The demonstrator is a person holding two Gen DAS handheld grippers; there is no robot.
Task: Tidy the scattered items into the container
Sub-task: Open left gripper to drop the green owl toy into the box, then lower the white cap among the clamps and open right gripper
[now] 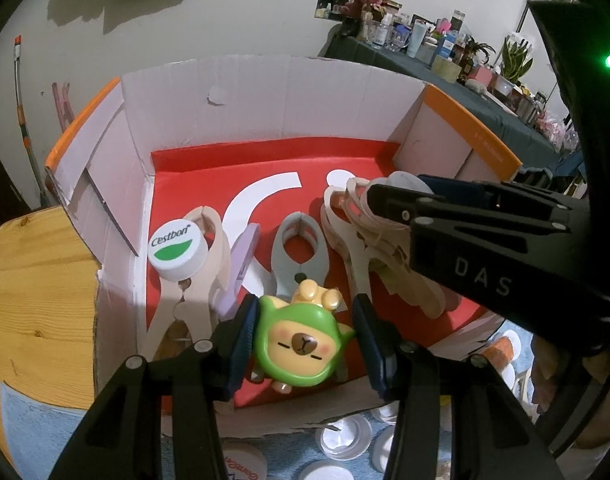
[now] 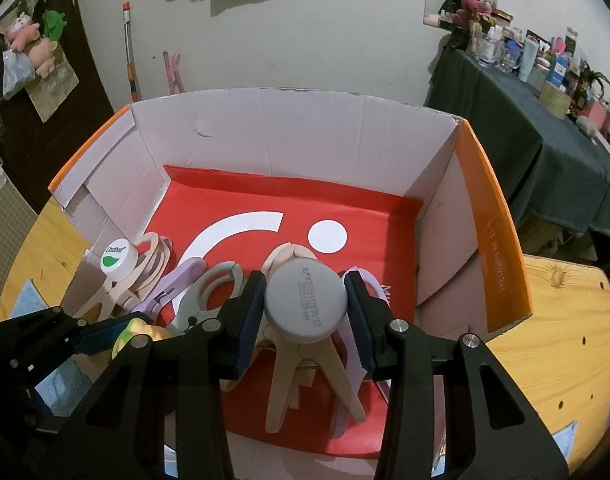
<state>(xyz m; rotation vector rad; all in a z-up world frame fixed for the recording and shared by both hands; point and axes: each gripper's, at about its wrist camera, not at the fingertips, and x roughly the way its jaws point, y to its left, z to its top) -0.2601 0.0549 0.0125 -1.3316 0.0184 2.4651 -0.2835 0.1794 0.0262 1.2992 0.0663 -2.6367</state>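
Left wrist view shows your left gripper (image 1: 303, 340) clamped on the green capybara toy (image 1: 297, 344), held over the cardboard box (image 1: 265, 100) for release. Your right gripper (image 2: 305, 312) pinches a grey cap (image 2: 305, 304) above the clips (image 2: 209, 292) already lying inside.

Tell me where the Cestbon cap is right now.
The Cestbon cap lies inside the box at its left wall, resting on a beige clip, left of the purple clip.

Green toy (image 2: 135, 334) mostly hidden behind left gripper (image 2: 105, 338) beside right claw, jar lids (image 1: 345, 436) below left claw cut off by frame edge, shelf clutter (image 1: 445, 40) too small to be told
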